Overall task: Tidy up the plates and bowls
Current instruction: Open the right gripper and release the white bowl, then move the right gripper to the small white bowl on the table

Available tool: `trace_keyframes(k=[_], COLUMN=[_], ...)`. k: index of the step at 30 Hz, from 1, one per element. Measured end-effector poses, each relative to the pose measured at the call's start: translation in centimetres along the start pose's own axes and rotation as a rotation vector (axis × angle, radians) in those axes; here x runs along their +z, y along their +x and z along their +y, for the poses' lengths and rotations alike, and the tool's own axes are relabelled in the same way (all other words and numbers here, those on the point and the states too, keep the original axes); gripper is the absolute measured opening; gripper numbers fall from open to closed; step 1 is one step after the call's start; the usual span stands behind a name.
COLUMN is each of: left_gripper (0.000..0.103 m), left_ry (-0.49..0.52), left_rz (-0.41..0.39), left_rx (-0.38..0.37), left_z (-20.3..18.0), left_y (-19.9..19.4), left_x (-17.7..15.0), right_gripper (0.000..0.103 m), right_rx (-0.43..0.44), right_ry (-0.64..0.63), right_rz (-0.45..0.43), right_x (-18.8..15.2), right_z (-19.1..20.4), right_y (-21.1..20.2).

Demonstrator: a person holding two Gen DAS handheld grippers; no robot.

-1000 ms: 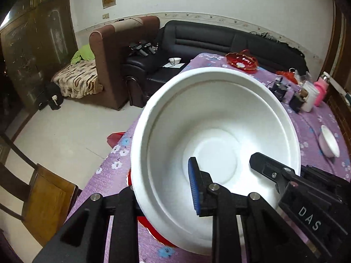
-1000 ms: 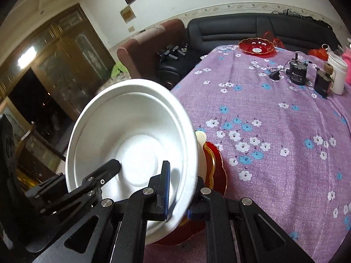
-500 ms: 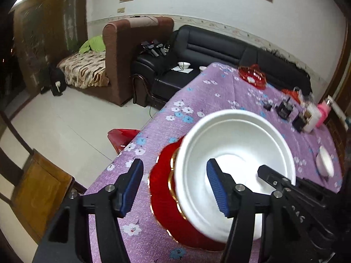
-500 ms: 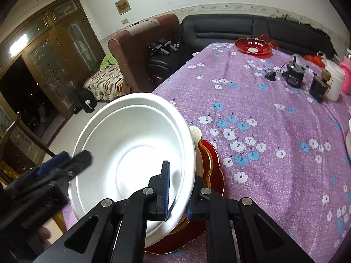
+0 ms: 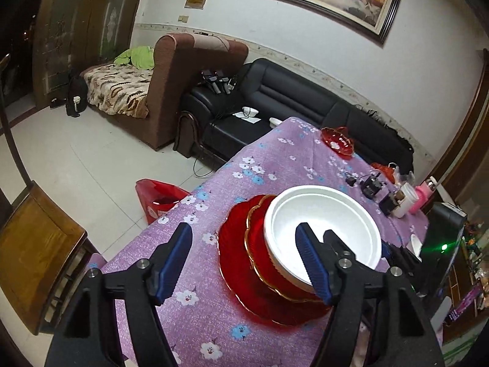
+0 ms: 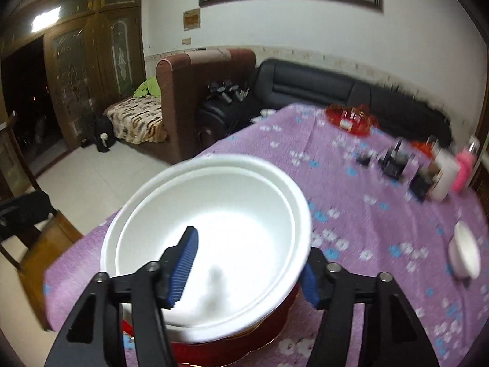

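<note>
A large white bowl [image 5: 324, 226] sits on a stack of red plates [image 5: 241, 263] with gold rims on the purple flowered tablecloth. My left gripper [image 5: 244, 266] is open and empty, held back above the plates' near left side. My right gripper [image 6: 247, 272] is open, its fingers standing apart on either side of the bowl's [image 6: 214, 238] near rim, one inside and one outside. The red plates [image 6: 275, 327] show under the bowl. A small white bowl [image 6: 466, 253] lies on the cloth to the right.
A red glass dish [image 5: 337, 142] stands at the far end of the table. Small black devices [image 5: 371, 185], a white cup [image 5: 405, 202] and a pink bottle [image 5: 423, 195] are at the far right. A wooden chair [image 5: 33, 244] stands left of the table, sofas beyond.
Both grippers let go of the white bowl, first the left, then the right. The bowl now rests on the red plates. The left gripper pulled back and up.
</note>
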State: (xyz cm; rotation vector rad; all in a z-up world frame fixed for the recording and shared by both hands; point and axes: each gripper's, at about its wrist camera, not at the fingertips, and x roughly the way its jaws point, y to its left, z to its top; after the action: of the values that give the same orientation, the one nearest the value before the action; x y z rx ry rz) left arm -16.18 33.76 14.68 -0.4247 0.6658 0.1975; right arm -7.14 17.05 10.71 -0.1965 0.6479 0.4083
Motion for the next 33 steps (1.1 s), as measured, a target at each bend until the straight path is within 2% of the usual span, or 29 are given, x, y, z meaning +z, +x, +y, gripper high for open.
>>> trace_keyframes(k=[3,9,12,17,26,33], left_gripper=[0.07,0.071,0.076,0.078,0.083,0.083], left_ry=[-0.014,-0.024,-0.021,0.011,0.17,0.293], left_rz=[-0.01,-0.034,-0.05,-0.07,-0.139,-0.103], left_rx=[-0.018,-0.024,-0.027,-0.03,-0.04,-0.084], left_z=[0.1,-0.1,-0.5,-1.7,-7.2,-12.7], left_y=[-0.5,-1.3,-1.6,-2.0,-3.3,-2.6], left_x=[0.0,0.0,-0.2,-0.8,-2.5,-4.6], right_gripper=[0.075,0.08,0.082,0.084,0.086,0.086], right_rx=[-0.008,0.026,0.03,0.019,-0.027,-0.068], right_ry=[-0.025,0.053,0.096,0.14,0.235,0.303], right_rz=[-0.039,-0.08,-0.112,-0.147,-0.161,-0.149], right_x=[0.1,0.4,0.4,0.0,-2.1,-4.4], right_z=[0.4,-1.2,-2.3,-3.9,-8.4,-12.9], right_y=[-0.7,-2.3,-3.6,-5.6,-8.1,-9.0])
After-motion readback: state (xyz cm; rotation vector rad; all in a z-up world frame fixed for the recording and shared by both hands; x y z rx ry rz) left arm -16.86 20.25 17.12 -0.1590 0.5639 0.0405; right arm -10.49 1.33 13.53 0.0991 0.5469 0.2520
